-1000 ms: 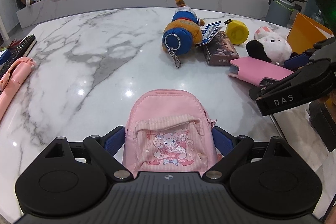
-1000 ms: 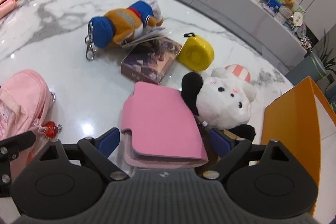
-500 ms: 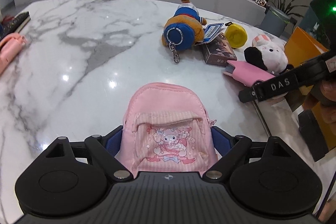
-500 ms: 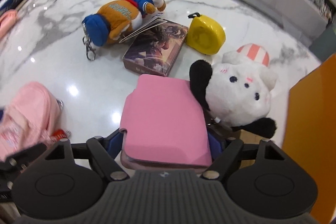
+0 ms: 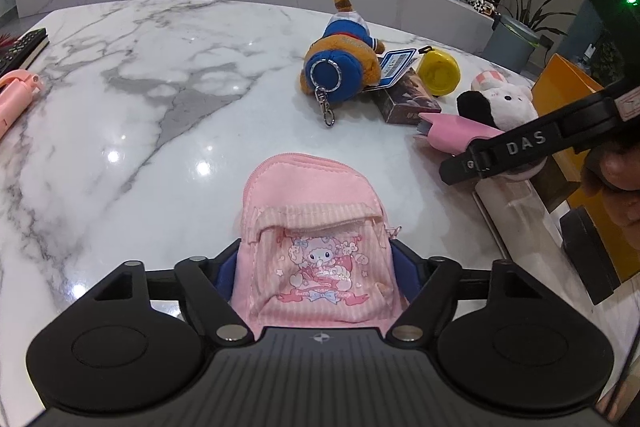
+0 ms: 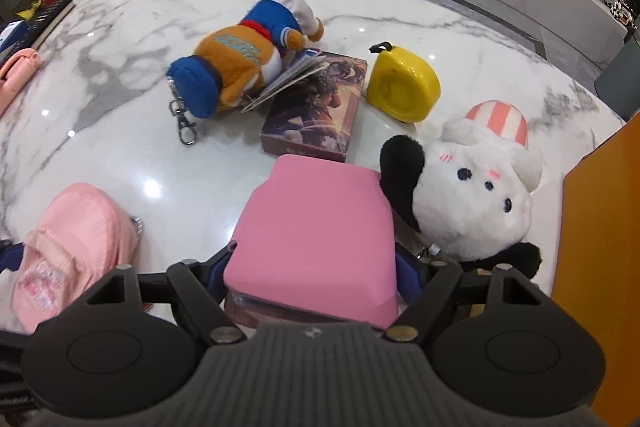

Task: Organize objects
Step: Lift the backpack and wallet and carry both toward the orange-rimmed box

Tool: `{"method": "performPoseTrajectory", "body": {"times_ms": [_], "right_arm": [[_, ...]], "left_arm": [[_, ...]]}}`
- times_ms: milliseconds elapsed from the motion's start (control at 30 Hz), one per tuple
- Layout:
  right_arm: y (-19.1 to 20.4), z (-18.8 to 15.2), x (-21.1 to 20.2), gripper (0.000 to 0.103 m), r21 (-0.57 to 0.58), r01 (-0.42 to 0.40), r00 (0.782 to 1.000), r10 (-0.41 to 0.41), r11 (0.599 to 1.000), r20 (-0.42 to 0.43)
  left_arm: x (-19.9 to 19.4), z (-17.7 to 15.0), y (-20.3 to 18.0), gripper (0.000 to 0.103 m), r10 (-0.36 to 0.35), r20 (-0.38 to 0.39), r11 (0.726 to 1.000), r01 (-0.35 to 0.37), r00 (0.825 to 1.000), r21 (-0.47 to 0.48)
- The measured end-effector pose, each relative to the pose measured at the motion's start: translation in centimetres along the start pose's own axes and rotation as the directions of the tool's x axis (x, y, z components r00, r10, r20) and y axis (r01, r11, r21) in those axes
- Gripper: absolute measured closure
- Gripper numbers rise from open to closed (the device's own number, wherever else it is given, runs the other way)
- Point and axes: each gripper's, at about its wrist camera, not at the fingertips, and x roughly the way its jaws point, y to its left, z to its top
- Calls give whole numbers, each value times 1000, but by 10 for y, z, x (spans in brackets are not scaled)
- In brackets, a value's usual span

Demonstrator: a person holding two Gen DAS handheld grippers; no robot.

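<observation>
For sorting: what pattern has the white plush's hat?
Pink-and-white stripes on the hat, clearest in the right wrist view.

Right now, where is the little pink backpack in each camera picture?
Left wrist view: the pink backpack sits bottom centre, between the left gripper jaws, which are closing on it.
Right wrist view: it lies at the lower left edge, left of the pink wallet.
Shared landmark: the brown plush toy in blue clothes with a keyring lies farther back on the marble table in both.

Black ribbed tongs [image 5: 316,263], blue pads [image 5: 404,267], apparently silver screws.
</observation>
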Motion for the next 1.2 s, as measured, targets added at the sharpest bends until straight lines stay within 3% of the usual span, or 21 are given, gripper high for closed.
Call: {"method": "performPoseTrajectory", "body": {"times_ms": [233, 667, 1200], "right_arm": [[4, -9, -24, 25, -10, -24, 999, 25, 1000, 32], [-1, -33, -89, 25, -26, -55, 988, 58, 998, 142], [-90, -86, -176, 26, 38, -39, 964, 28, 999, 265]], "left_arm": [[-5, -1, 1, 27, -7, 12, 1000, 7, 1000, 6], [-30, -8, -3, 27, 15, 67, 999, -17, 998, 31], [-63, 9, -64, 27, -73, 58, 988, 65, 996, 139]]}}
